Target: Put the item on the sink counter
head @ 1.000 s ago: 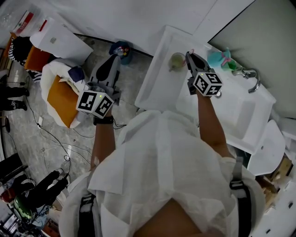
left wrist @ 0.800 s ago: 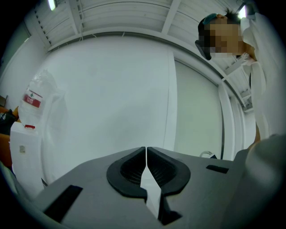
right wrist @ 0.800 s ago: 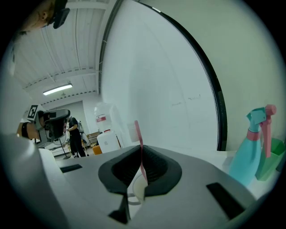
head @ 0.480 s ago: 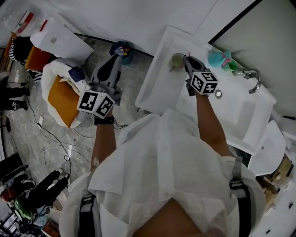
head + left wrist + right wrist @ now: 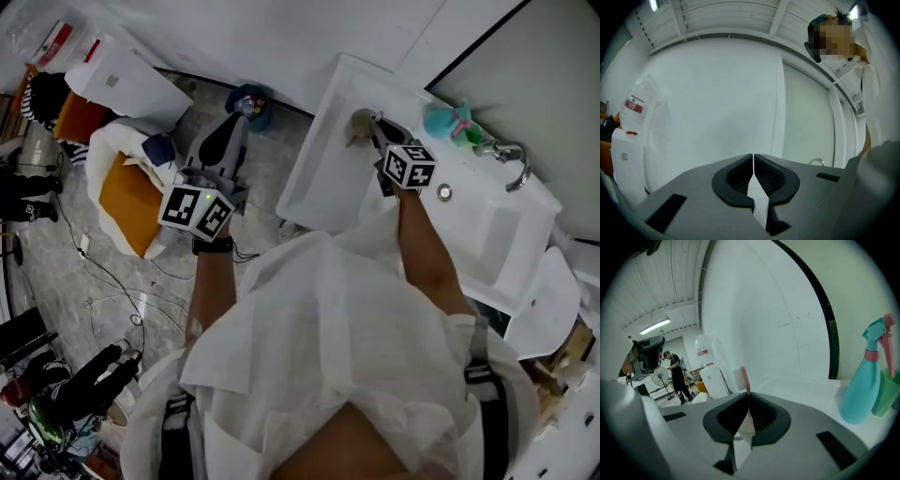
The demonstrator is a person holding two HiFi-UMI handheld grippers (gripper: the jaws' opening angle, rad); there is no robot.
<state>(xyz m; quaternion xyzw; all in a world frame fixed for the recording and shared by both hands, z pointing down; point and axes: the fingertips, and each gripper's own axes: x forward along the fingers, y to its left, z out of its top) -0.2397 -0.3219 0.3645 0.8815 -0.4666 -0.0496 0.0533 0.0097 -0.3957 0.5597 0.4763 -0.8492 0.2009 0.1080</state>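
Pink item (image 5: 745, 376) sticks up lengthwise from my right gripper's clamped jaws. At left of frame, my left gripper (image 5: 234, 124) is closed on nothing, well apart. At upper middle, my right gripper (image 5: 373, 119) holds it over the sink counter (image 5: 319, 173), so the counter is the nearer arm's to reach.

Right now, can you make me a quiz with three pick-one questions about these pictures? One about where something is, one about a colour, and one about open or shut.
1. Where is the spray bottle?
A) on the floor
B) on the sink counter, near the faucet
C) on a shelf

2. What colour is the thin item in the right gripper?
A) pink
B) black
C) yellow

3. How are the left gripper's jaws?
A) wide apart
B) shut on a cup
C) shut, nothing between

Answers:
1 B: the head view shows it standing by the faucet.
2 A: pink shows between the jaws in the right gripper view.
3 C: the left gripper view shows them together and empty.
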